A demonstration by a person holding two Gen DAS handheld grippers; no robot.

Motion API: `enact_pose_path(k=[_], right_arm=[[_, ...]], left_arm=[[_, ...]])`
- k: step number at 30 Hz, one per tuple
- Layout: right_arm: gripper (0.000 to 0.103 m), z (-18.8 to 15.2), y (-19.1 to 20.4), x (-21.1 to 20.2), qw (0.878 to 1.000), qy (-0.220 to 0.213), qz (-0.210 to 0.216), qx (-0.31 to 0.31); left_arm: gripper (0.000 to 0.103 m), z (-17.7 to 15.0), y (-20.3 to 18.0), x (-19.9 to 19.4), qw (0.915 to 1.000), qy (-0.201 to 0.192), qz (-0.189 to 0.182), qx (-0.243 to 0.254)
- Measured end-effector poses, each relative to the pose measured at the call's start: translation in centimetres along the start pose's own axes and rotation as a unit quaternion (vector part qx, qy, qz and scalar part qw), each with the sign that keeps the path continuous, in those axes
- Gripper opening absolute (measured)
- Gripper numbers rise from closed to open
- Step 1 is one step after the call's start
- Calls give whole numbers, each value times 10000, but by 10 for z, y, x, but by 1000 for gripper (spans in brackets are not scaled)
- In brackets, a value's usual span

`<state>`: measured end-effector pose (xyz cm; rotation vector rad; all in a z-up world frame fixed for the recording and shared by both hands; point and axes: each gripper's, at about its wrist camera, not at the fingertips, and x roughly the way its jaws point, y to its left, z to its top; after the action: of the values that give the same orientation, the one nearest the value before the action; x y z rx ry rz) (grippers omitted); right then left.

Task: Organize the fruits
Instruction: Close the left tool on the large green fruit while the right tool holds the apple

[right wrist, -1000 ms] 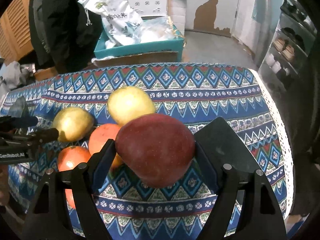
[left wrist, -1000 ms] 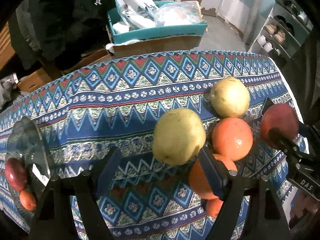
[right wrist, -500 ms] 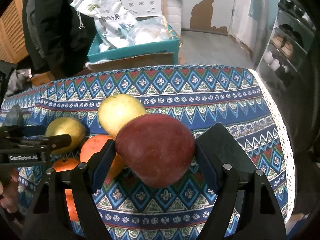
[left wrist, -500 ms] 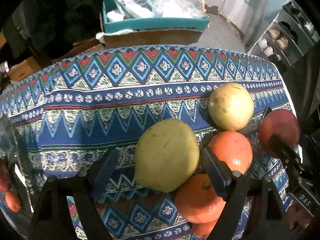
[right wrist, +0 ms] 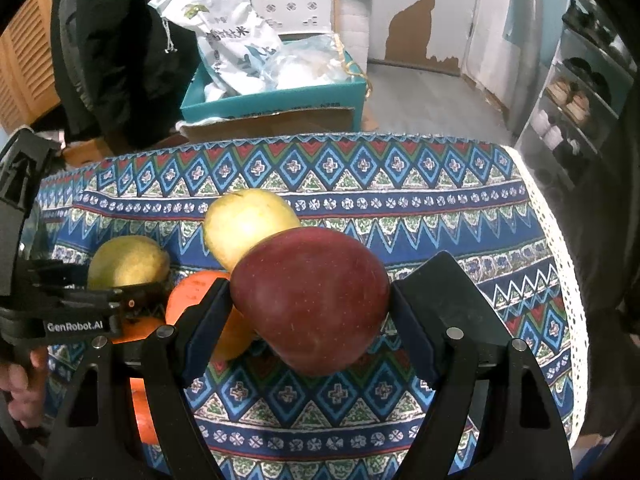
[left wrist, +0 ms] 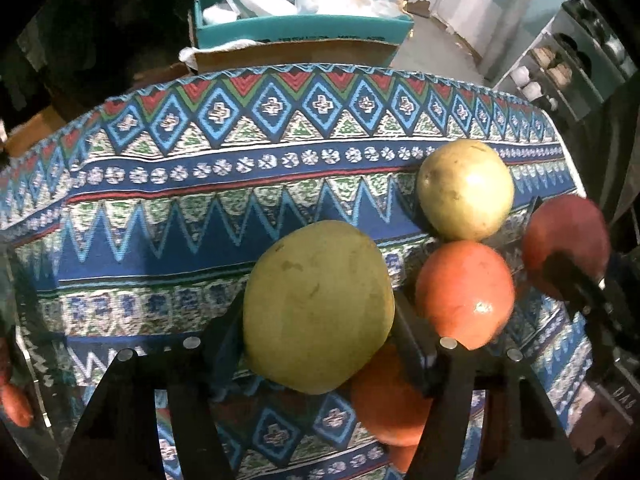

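A yellow-green pear lies on the patterned tablecloth. My left gripper points down over it. Its jaws are closing, with the pads against both sides of the pear. A paler yellow pear and two oranges are bunched just to its right. My right gripper is shut on a dark red apple and holds it above the cloth. From the right wrist view, the left gripper and green pear sit at the left, with the yellow pear behind the apple.
A glass plate with small red fruits lies at the table's left edge. Behind the table stands a teal box stuffed with bags, with a person in a dark jacket beside it. The lace-trimmed table edge runs down the right.
My left gripper came down over the green pear and its jaws drew in from wide apart to the pear's sides. The right gripper and its apple stayed still.
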<state>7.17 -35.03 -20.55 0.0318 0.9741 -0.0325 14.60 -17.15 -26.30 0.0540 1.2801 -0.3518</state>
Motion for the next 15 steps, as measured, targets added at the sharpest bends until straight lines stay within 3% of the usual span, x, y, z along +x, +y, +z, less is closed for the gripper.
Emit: enact_pose_path(k=[15], right_arm=[[79,11,13,-24,9995,-237,-95,-159]], left_arm=[[69,-7,20,-56,9964,-641,554,43]])
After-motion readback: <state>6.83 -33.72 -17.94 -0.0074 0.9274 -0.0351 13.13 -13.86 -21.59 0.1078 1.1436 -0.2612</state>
